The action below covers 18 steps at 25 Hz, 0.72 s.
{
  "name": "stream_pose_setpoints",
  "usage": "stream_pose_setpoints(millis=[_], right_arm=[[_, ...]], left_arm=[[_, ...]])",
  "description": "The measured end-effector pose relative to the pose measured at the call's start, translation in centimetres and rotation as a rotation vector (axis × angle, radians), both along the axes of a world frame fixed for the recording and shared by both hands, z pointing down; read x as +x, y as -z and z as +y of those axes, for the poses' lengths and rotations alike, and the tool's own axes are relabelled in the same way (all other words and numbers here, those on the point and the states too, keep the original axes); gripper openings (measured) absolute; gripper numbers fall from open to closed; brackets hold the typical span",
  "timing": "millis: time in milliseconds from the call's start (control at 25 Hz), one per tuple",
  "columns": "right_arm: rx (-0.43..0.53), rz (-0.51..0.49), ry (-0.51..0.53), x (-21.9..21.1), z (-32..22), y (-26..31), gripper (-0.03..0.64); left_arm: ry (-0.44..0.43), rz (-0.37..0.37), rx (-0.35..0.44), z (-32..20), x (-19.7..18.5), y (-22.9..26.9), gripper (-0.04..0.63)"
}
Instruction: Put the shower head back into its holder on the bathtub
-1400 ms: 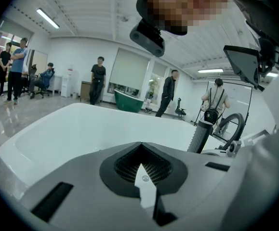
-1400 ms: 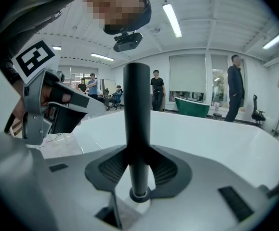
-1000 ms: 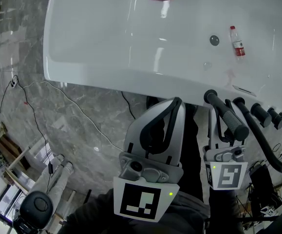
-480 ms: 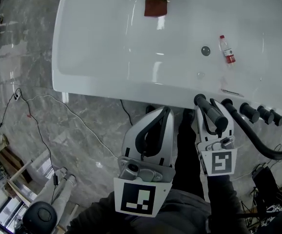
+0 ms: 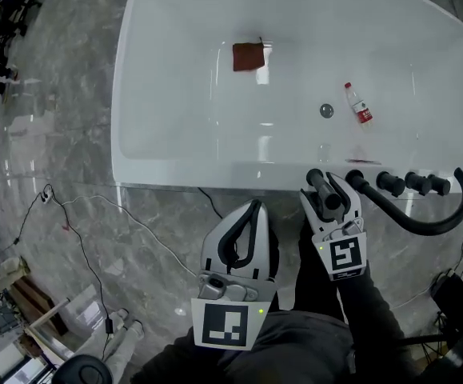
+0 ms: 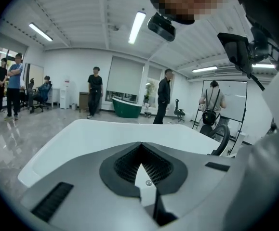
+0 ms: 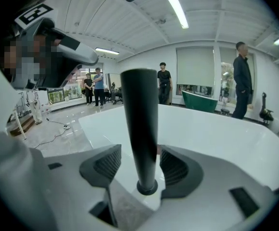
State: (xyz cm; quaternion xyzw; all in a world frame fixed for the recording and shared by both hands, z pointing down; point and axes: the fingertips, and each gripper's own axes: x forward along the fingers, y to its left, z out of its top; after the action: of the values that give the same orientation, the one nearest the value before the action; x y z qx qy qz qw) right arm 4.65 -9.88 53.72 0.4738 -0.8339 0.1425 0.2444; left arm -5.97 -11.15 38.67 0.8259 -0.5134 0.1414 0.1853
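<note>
The slim black shower head handle (image 7: 140, 129) stands upright in its holder on the white bathtub's rim (image 5: 215, 174) and needs no support. The right gripper (image 5: 327, 197) has its jaws opening around the handle, while the left gripper (image 5: 249, 214) waits closed and empty.

We see a white bathtub (image 5: 175, 146) on a grey marble floor (image 5: 71, 174). Inside it, a red cloth (image 5: 249, 56) and a bottle (image 5: 358, 104) lie well apart. At the near rim, the black shower head (image 5: 325, 190) stands between the jaws of the right claw (image 5: 328, 202), which are opening. The left claw (image 5: 253, 208) hangs nearby, jaws together.
</note>
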Motion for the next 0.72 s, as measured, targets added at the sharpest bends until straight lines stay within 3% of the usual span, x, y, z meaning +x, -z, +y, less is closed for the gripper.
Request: stream_pose_setpoints(millis=[720], right_arm=[[0.021,0.012,0.036,0.4,-0.4,1.2,0.245]], left_arm=[[-0.022,-0.049,0.008,2.5,1.0,2.1,0.003]])
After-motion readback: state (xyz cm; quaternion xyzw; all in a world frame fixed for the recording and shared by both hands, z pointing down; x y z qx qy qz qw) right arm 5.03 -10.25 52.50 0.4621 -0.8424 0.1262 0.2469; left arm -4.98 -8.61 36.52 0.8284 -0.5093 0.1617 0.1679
